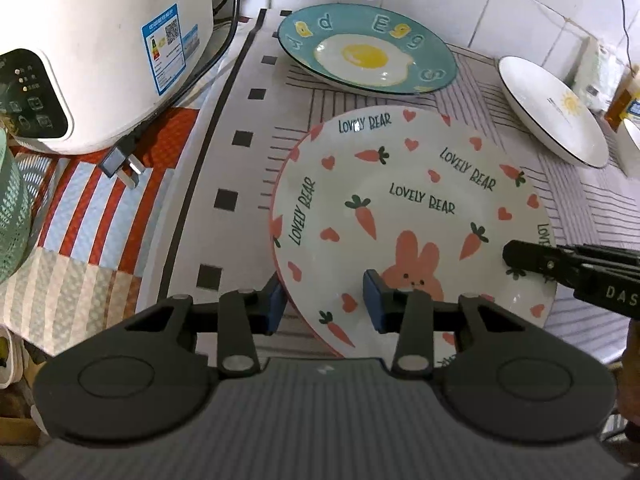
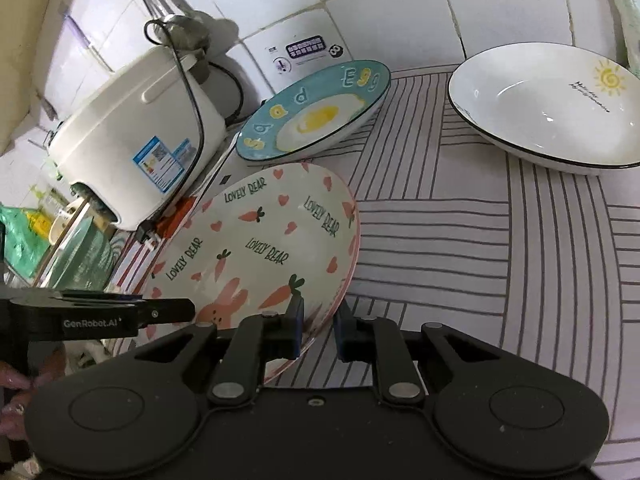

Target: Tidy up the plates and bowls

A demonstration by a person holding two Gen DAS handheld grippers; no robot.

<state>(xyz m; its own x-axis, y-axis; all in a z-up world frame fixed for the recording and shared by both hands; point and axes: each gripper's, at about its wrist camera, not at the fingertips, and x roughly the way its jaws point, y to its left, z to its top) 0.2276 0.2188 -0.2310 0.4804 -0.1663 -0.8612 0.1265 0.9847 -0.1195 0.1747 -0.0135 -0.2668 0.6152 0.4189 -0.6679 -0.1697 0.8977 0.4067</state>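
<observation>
both tools (image 1: 324, 300) (image 2: 318, 330) apart astride the tilted carrot-and-rabbit plate's (image 1: 400, 208) (image 2: 260, 240) pink rim

White plate (image 1: 400, 208) with pink bunny, orange carrots, hearts, blue plate (image 1: 366, 50) with yellow egg, white bowl (image 2: 548, 108) with yellow sun, grey-striped mat (image 2: 480, 240)

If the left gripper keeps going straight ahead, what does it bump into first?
The left gripper already straddles the near rim of the bunny plate, so it would meet that plate first. Beyond it lies the egg plate, though depth is hard to judge.
</observation>
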